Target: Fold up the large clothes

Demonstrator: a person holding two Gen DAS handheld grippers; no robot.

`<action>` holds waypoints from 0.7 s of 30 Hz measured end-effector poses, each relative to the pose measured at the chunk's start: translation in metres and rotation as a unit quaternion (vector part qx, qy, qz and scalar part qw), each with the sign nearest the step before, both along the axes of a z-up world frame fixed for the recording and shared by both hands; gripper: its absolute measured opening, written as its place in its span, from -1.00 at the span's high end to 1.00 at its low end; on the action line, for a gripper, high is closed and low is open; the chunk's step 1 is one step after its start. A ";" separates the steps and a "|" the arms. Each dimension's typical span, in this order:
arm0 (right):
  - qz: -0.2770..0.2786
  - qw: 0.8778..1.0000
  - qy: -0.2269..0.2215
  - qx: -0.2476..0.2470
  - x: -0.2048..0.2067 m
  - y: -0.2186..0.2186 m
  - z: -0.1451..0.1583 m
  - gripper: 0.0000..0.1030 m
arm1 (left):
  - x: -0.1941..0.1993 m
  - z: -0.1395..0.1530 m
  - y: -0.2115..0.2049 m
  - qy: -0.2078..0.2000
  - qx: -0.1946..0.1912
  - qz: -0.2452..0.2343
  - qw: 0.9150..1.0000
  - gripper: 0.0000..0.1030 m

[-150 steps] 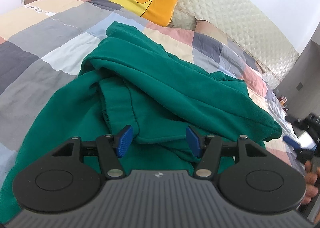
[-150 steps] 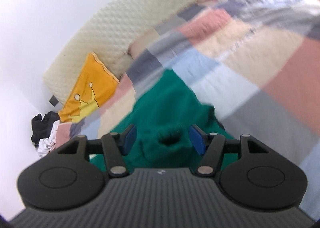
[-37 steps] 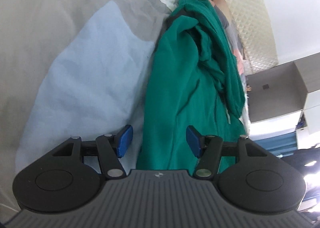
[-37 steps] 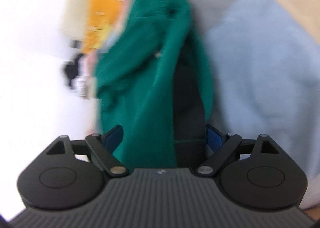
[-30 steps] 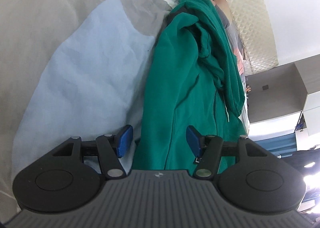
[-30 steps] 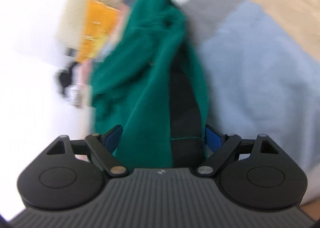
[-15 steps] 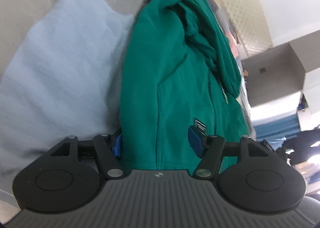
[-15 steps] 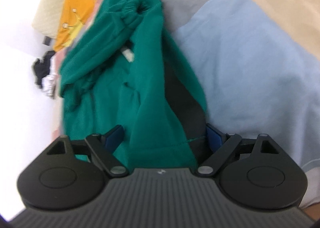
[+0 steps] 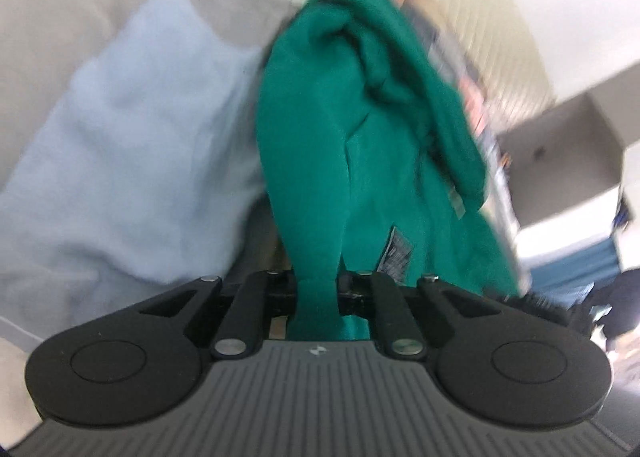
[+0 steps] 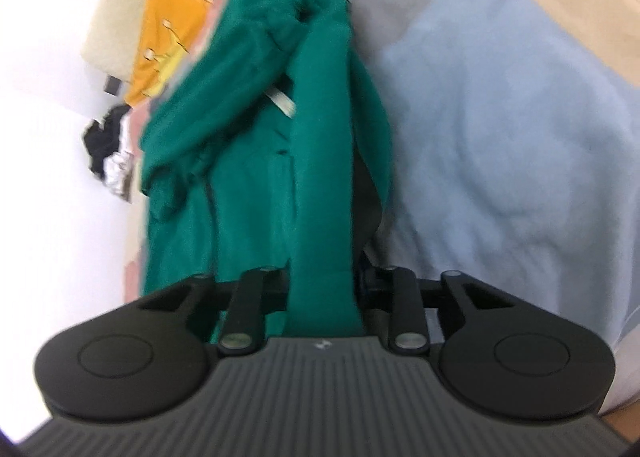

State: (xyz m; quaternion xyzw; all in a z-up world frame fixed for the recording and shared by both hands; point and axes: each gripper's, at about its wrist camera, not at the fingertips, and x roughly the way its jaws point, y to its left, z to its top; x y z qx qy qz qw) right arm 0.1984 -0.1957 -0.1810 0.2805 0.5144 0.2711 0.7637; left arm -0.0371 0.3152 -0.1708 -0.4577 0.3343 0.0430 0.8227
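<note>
Beside both clamped tongs (image 9: 318, 289) (image 10: 322, 277), green garment's (image 9: 360, 145) label (image 9: 396, 253) is illegibly blurred.

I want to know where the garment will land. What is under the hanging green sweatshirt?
Under the green fleece sweatshirt, pinched by the left gripper and the right gripper, lies the patchwork bed quilt, light blue and grey there. The patches directly behind the cloth are covered.

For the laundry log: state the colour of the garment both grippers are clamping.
Solid dark green garment, clearest in the right wrist view.
</note>
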 end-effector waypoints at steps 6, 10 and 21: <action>-0.013 0.995 -0.049 0.081 -0.006 -0.001 0.047 0.56 | 0.001 0.069 0.009 -0.084 0.001 0.039 0.996 0.77; -0.011 0.990 -0.090 0.110 -0.006 0.001 0.094 0.58 | 0.008 0.121 0.015 -0.130 -0.014 0.067 0.989 0.77; -0.006 0.973 -0.159 0.167 -0.016 -0.021 0.198 0.59 | -0.002 0.242 0.003 -0.204 -0.017 0.072 0.976 0.77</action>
